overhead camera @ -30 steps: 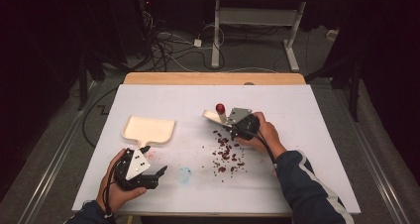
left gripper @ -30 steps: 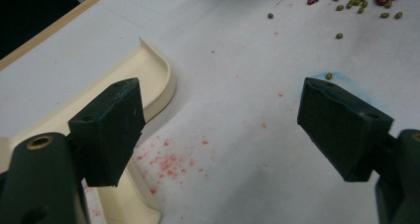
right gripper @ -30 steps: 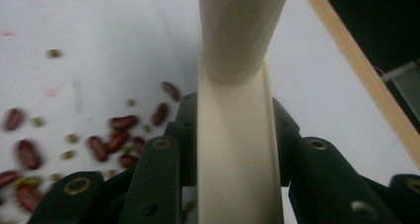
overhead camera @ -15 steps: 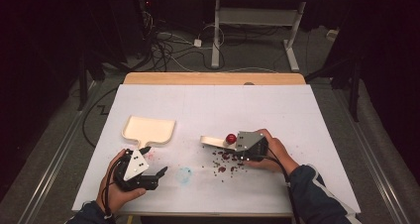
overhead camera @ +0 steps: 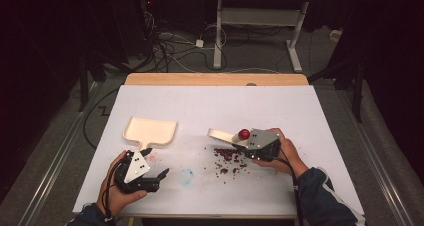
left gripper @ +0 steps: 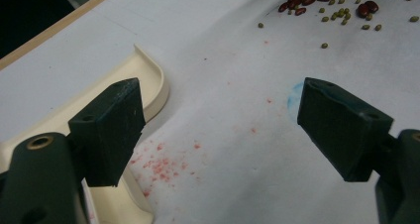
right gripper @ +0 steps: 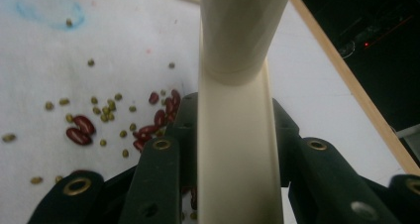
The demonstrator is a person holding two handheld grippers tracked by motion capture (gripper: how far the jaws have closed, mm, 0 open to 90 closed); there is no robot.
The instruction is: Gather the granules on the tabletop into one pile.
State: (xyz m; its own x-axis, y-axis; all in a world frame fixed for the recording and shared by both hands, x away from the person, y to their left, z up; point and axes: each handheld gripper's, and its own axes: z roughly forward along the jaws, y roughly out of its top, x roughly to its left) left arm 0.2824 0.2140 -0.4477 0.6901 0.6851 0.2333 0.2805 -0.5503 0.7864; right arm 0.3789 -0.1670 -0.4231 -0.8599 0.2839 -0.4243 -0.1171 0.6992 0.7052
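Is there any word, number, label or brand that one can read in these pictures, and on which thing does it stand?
None can be read.
The cream dustpan, the cream brush handle, the white table cover and both grippers carry no visible print.
The blue ring and the pink specks on the cover are stains, not writing.

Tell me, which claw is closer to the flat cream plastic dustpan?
Left. The left claw sits open beside the flat cream plastic dustpan's handle; the right claw is farther across the table, gripping a cream scoop.
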